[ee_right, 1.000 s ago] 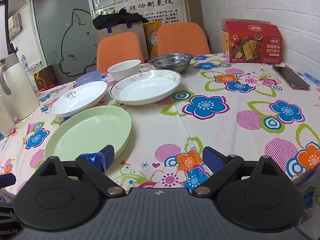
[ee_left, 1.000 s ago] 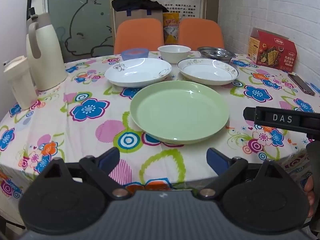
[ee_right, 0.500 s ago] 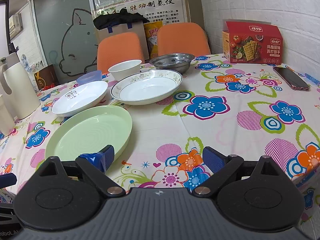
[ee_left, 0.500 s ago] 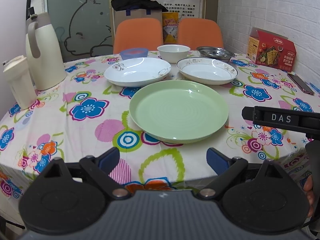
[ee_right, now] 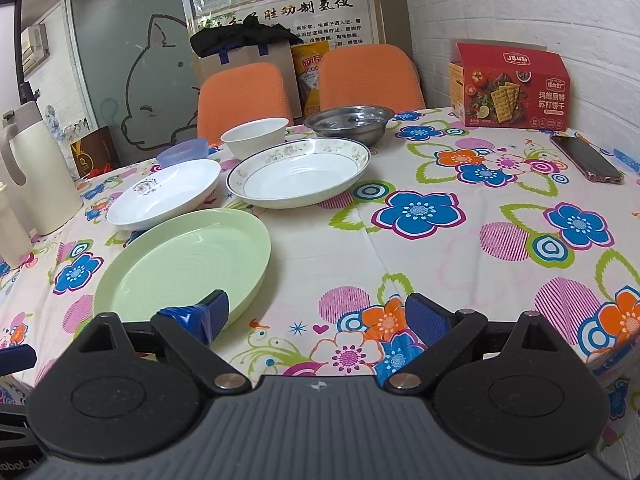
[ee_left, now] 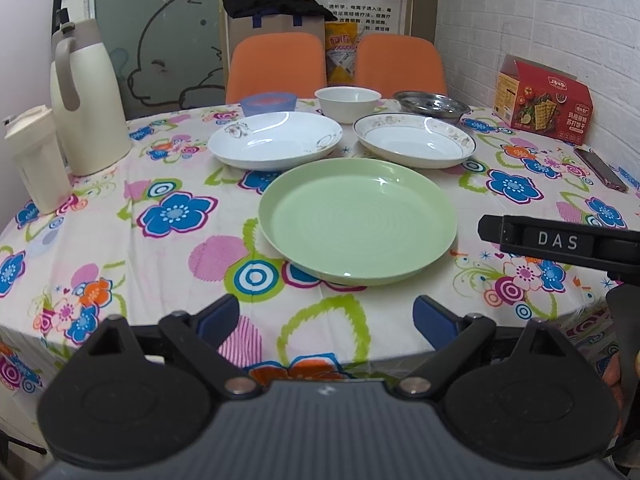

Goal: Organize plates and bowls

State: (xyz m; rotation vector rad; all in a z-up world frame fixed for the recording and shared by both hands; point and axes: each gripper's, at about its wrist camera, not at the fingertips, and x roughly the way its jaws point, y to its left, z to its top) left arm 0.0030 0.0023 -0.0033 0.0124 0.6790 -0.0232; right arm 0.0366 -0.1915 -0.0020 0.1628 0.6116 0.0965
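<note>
The flowery surface (ee_left: pixel 176 216) holds all the dishes. The big green plate (ee_left: pixel 356 220) sits in front, near the edge. Behind it are two white plates (ee_left: pixel 276 140) side by side, then small bowls (ee_left: pixel 347 98). The left gripper (ee_left: pixel 326 316) and right gripper (ee_right: pixel 316 312) both have their jaws spread wide, holding nothing.

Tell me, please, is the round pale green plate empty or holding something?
Empty: the round pale green plate shows only bare concentric ridges in both views.
</note>
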